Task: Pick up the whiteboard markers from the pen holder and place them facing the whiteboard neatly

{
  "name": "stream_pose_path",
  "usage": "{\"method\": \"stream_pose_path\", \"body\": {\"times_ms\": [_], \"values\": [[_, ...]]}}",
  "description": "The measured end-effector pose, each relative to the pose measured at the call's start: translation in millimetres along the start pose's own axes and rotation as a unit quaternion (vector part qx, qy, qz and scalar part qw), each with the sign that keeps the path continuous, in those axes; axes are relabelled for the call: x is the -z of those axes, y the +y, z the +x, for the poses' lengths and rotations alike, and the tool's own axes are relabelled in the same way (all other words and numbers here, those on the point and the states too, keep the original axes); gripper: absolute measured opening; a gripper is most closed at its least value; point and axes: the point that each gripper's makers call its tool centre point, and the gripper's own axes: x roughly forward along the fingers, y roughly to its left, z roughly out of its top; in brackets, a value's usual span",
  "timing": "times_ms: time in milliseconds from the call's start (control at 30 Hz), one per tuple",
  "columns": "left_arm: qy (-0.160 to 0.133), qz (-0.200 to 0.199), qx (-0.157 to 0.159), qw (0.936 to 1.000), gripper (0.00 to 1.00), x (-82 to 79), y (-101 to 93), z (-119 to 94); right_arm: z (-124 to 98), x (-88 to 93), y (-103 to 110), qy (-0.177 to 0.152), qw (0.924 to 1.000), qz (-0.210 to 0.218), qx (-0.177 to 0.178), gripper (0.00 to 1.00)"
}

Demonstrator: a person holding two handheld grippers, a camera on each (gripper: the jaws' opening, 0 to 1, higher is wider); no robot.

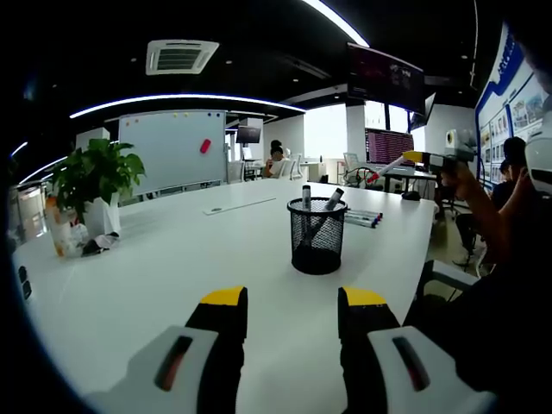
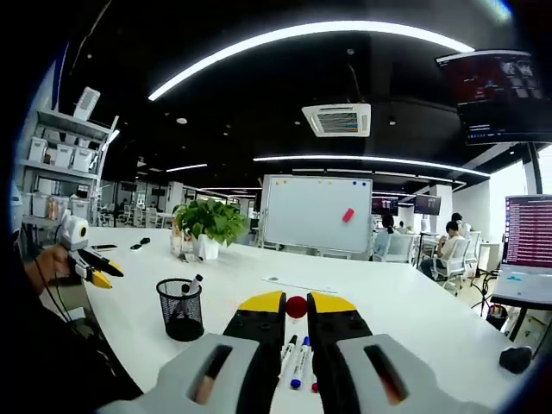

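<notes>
A black mesh pen holder stands on the white table with two markers sticking out of it. My left gripper hovers open in front of the holder, nothing between its jaws. Several markers lie in a row behind the holder. My right gripper is shut on a red-capped marker, raised above the laid-down markers and pointing toward the whiteboard. The right gripper and its marker also appear at the right of the left gripper view. The pen holder and left gripper sit left in the right gripper view.
A potted plant and small bottles stand at the table's left end. A flat sheet lies mid-table toward the whiteboard. A seated person and chairs are beyond. A laptop screen sits at the far right.
</notes>
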Motion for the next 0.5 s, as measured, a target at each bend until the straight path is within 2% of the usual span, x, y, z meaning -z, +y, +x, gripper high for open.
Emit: {"method": "stream_pose_path", "body": {"times_ms": [500], "values": [[0.004, -0.002, 0.0, 1.0, 0.44, 1.9, 0.1, 1, -1, 14.6, -22, 0.014, 0.9997, 0.008, 0.019, 0.13]]}}
